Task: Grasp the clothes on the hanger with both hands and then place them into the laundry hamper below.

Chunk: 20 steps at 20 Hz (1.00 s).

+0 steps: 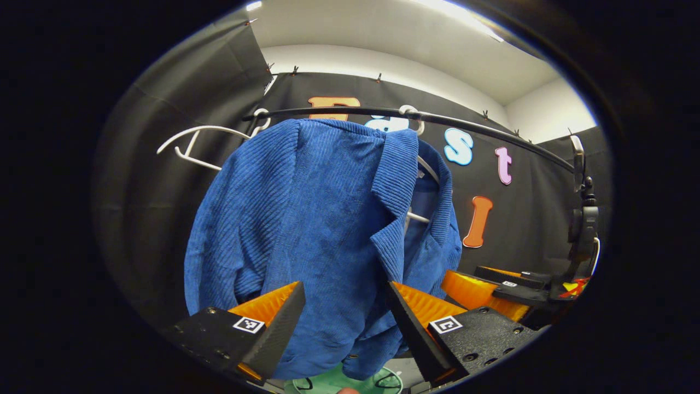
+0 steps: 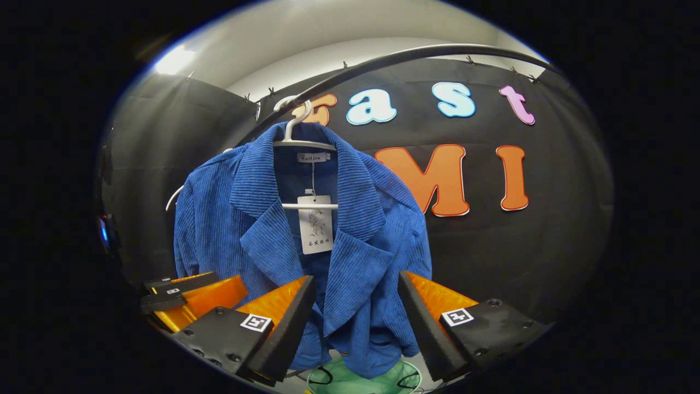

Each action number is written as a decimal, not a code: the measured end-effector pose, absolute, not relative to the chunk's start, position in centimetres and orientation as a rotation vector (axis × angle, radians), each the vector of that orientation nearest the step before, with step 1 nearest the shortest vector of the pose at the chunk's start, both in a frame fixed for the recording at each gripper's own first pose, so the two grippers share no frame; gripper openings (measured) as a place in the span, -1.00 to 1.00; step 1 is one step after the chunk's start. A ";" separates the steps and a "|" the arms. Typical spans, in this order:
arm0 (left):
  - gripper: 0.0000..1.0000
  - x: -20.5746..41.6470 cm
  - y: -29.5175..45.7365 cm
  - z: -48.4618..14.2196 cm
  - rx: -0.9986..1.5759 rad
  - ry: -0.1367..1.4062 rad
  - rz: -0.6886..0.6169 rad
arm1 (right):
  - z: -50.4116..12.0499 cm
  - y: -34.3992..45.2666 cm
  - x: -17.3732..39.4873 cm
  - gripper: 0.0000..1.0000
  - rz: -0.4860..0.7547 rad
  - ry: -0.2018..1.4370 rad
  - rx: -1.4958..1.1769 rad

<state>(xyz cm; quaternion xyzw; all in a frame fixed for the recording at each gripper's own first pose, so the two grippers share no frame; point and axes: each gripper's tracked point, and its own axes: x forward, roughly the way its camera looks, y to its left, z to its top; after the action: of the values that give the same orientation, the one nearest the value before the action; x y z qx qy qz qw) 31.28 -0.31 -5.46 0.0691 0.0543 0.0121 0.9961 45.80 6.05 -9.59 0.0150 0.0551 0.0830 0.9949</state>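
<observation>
**Both grippers open before a hanging jacket, hamper below**

Left gripper (image 1: 344,317): jaws spread wide, nothing between them touched. In the left gripper view the jacket (image 1: 306,219) hangs in the gap between the two fingers, its lower front falling between and behind them; whether the cloth brushes the inner faces cannot be told. Right gripper (image 2: 355,312): jaws likewise apart and empty. In the right gripper view the jacket's front opening and lapels sit above the gap, and the hem drops between the fingers. Each gripper also appears at the edge of the other's view, so the two stand side by side, near each other, facing the garment from slightly different angles.

The jacket is blue ribbed cloth, corduroy by its look, draped on a white hanger (image 2: 303,143) that hooks over a dark rail (image 2: 383,60). A paper tag (image 2: 315,223) hangs inside the collar. A second, bare hanger (image 1: 191,145) hangs on the rail beside it.

Handling, as a judgement: the cloth is soft and limp, light to moderate in weight, and not fragile. The ribbed surface should resist slipping. A pinch on thick, doubled cloth, at each shoulder or lapel, is likely to hold better than one on the thin hem, and would let the jacket lift clear of the hanger.

The hamper (image 2: 339,380), green, lies directly beneath the hem.
</observation>
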 end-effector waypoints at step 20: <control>0.83 25.5 -1.4 -6.0 0.238 0.059 0.330 | -15.6 2.9 51.3 -0.76 0.290 0.223 0.164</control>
<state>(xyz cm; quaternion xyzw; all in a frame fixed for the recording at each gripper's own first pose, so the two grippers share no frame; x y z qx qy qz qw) 25.49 -1.35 -6.03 0.1181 0.0293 0.1636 0.9790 51.26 2.91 -15.65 0.0813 0.1105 0.1438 0.9800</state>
